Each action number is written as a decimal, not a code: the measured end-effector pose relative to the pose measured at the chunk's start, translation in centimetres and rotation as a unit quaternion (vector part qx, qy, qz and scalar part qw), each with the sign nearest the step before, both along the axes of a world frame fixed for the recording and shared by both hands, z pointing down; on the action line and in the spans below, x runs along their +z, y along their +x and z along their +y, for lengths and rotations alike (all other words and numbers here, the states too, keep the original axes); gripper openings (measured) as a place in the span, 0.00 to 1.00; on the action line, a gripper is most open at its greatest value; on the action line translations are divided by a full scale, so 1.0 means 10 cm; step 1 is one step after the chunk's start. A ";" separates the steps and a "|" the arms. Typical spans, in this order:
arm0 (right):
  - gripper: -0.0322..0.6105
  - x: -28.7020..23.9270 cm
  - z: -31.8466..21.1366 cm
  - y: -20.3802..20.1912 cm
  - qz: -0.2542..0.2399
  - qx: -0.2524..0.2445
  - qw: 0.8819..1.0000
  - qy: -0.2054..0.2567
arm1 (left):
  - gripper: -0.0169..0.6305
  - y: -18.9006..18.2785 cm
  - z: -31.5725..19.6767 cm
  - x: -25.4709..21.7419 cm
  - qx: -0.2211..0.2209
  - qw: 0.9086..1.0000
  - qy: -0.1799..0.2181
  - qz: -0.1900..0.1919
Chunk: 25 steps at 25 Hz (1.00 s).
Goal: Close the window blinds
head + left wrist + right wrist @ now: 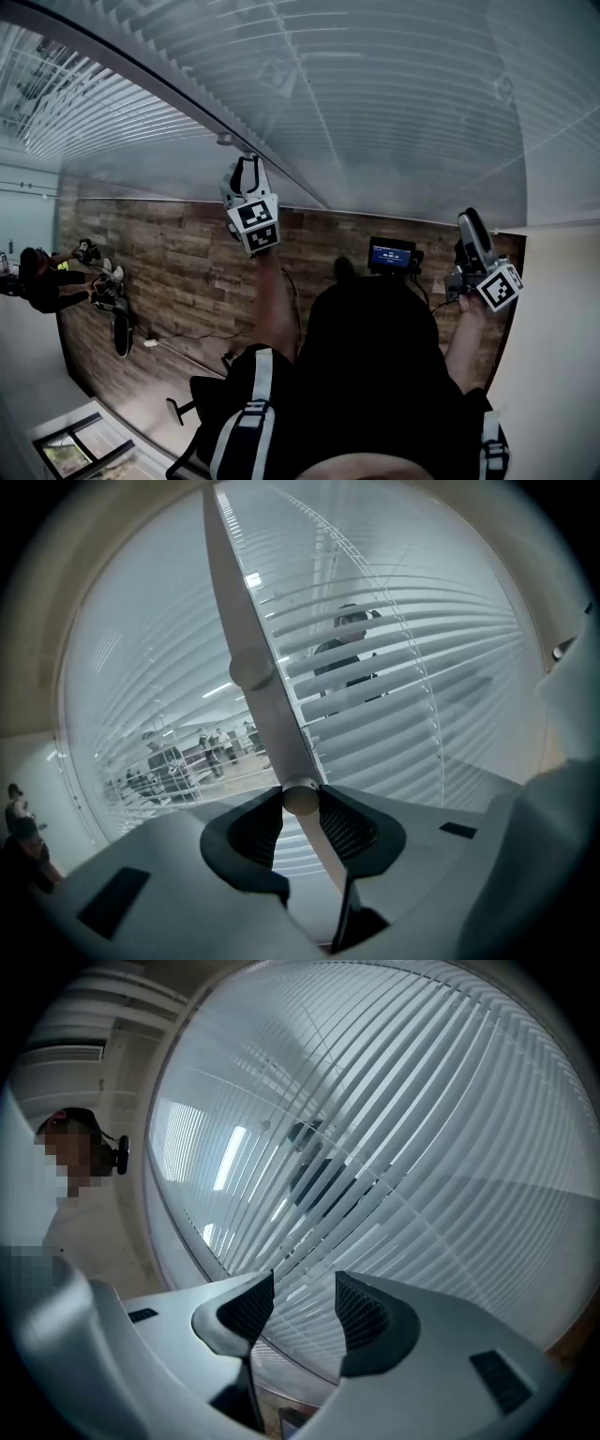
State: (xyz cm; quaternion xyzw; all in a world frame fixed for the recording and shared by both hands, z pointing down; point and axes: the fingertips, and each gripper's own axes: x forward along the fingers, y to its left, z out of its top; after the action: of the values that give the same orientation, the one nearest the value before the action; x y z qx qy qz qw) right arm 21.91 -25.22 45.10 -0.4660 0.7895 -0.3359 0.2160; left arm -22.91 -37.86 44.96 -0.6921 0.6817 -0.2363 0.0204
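Left hand-held gripper [300, 803]: jaws about half closed and clamped on the blinds' wand [251, 667], which passes between the pads and runs up toward the top of the window.
Right hand-held gripper [305, 1302]: jaws apart with nothing between them, aimed at the slats [394, 1147] and touching none.
Blinds [412, 667]: let down across the window in front of both grippers. The slats are tilted partly open, and dark shapes show through the gaps.
Step in hand: judged to be the twist of the wand that tilts the slats shut.
Doing it well: hold the wand firmly and roll the wrist about the wand's own line, not sideways, so it neither swings nor slips. Watch the gaps and stop once they vanish. Release and re-grip rather than strain the wrist.
Writing: black-and-white square markers on each gripper's cube [255, 225]. A small blue-lit screen [391, 255] in the head view carries text too small to read. No brand can be made out.
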 end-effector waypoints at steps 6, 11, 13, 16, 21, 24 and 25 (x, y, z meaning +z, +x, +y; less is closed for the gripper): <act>0.38 0.05 0.03 0.02 -0.002 0.000 1.000 -0.001 | 0.23 0.04 0.02 0.00 0.003 1.000 0.008 0.019; 0.38 0.08 0.06 0.07 -0.002 0.010 1.000 -0.002 | 0.35 0.00 0.03 0.02 0.022 0.968 0.024 0.250; 0.38 0.08 0.07 0.10 -0.005 0.013 1.000 -0.006 | 0.35 -0.04 0.01 -0.02 0.027 0.947 0.034 0.318; 0.38 0.04 0.06 0.10 0.001 0.015 1.000 -0.003 | 0.25 -0.07 -0.01 -0.04 0.025 0.947 0.033 0.318; 0.38 0.03 0.04 0.08 0.001 0.013 1.000 -0.002 | 0.23 -0.05 -0.01 -0.04 0.018 0.966 0.020 0.256; 0.38 0.09 0.06 0.08 -0.007 0.010 1.000 -0.008 | 0.23 -0.03 0.00 -0.03 0.014 0.982 0.010 0.186; 0.38 0.07 0.06 0.07 -0.005 0.010 1.000 -0.006 | 0.23 -0.02 0.00 -0.02 0.012 0.988 0.006 0.154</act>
State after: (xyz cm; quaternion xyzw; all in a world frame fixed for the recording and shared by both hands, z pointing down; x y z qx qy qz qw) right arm 22.64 -24.67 45.82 -0.4733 0.7819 -0.3408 0.2203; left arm -23.10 -37.85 44.75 -0.7283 0.6698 -0.1221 -0.0777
